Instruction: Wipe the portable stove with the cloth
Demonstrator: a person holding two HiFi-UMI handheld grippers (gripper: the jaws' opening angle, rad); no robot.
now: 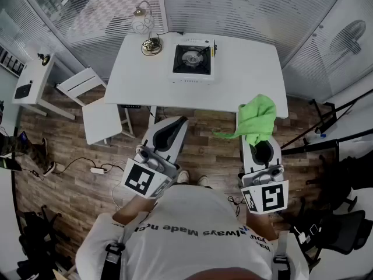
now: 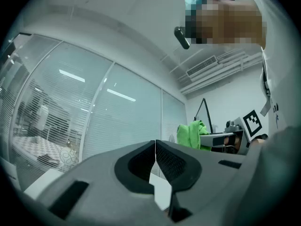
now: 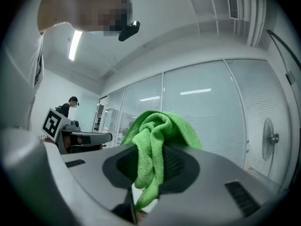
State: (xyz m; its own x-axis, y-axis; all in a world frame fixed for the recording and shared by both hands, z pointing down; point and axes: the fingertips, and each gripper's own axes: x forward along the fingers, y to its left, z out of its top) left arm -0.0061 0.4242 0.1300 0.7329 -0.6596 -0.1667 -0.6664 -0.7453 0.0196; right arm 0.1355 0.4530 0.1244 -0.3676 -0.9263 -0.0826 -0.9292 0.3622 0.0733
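Now your right gripper (image 1: 260, 150) clamps the green cloth (image 1: 254, 119) | your left gripper (image 1: 168, 134) is closed, empty | stove (image 1: 193, 59) on the table (image 1: 245, 80), well apart

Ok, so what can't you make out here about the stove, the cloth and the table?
1. White square portable stove: tiny in the head view, so any dirt is unreadable; both gripper views point up, missing it.
2. Bright green cloth: in the right gripper view its lower end is hidden behind the right tool clamping it.
3. Brass-based ornament on the white table: too small to identify.
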